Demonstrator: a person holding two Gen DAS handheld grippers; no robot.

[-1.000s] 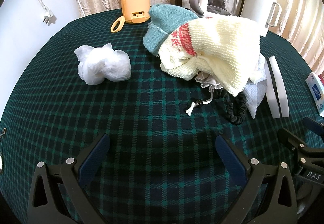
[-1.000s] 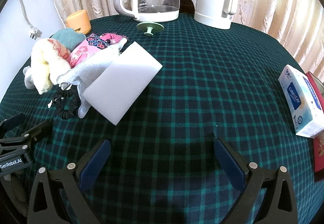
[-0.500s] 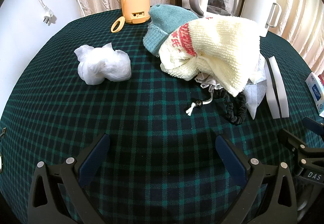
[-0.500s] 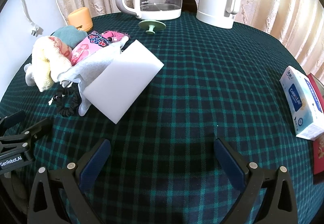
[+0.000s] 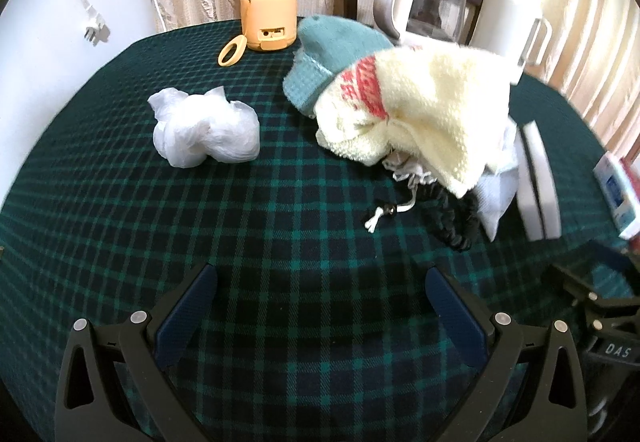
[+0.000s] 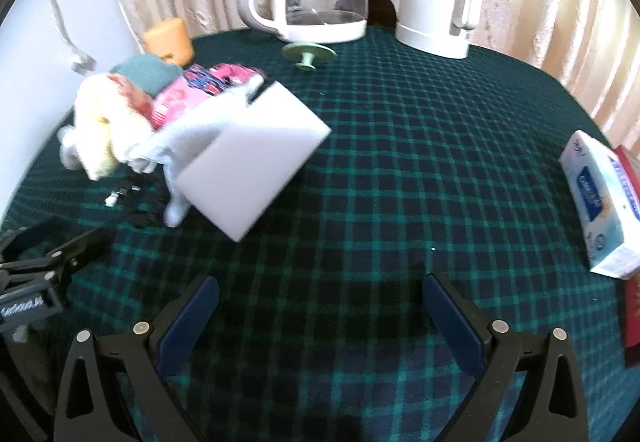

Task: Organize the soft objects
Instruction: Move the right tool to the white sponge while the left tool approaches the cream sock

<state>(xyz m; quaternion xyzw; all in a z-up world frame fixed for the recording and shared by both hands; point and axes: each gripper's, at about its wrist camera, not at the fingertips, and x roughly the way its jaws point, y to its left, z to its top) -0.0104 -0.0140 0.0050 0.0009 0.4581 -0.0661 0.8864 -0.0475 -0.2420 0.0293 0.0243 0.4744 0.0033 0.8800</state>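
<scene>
Both grippers empty, jaws spread wide. Right gripper (image 6: 318, 316) at lower centre; white sponge block (image 6: 256, 166) lies up and left of it, long axis running lower left to upper right, leaning on the cloth pile (image 6: 116, 114). Left gripper (image 5: 320, 306) sits farther from the block.

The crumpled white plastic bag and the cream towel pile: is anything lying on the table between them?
No. In the left wrist view, only bare checked tablecloth separates the plastic bag from the cream towel.
</scene>
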